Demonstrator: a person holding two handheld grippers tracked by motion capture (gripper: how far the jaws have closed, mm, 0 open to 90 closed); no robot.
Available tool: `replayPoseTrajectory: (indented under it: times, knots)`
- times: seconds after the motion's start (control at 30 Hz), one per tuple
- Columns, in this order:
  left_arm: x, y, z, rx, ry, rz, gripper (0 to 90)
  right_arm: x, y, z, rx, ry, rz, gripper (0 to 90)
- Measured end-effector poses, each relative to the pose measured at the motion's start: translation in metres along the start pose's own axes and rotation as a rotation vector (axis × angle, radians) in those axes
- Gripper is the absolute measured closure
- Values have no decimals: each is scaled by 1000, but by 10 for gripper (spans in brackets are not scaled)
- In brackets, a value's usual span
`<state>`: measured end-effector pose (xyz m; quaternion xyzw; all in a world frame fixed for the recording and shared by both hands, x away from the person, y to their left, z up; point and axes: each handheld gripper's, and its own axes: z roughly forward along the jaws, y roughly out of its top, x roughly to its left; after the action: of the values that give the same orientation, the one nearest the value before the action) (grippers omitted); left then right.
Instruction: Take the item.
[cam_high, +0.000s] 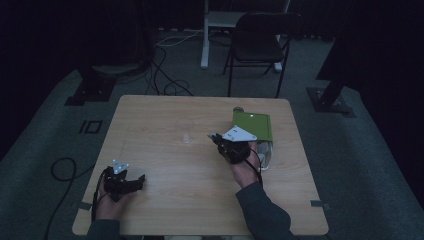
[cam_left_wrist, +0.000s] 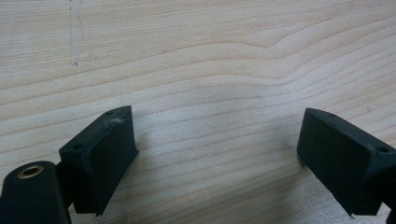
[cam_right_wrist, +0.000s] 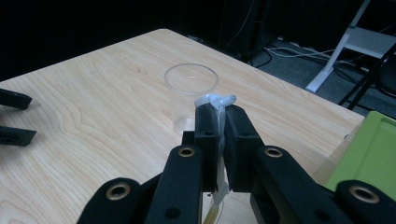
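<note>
Biggest risk here, I'd say, is knocking over the clear plastic cup sitting mid-frame in the right gripper view. It looks light and empty, so if the right gripper comes in a bit low or off to one side, the rim gets bumped and the cup tips or skids across the table. The other worry is the grip itself: the jaws are pressed together on a thin whitish plastic-looking packet, and just a crumpled end pokes out above the tips, so it could slide out before it gets over the cup. Can't tell what's in it. In the high view the right gripper sits just right of centre, next to a green tray. The left gripper, lower left, has its jaws spread wide with nothing but bare wood between them, fingers holding nothing.
</note>
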<state>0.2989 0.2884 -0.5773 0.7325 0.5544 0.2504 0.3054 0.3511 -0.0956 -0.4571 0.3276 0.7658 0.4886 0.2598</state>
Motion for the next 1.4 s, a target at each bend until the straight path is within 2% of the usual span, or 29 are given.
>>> replayPoseTrajectory:
  times: [1.17, 1.4]
  knots:
    - [0, 0, 0, 0, 0, 0, 123, 5, 18, 32, -4, 19, -1, 852]
    - [0, 0, 0, 0, 0, 0, 123, 2, 19, 42, 1, 35, 33, 854]
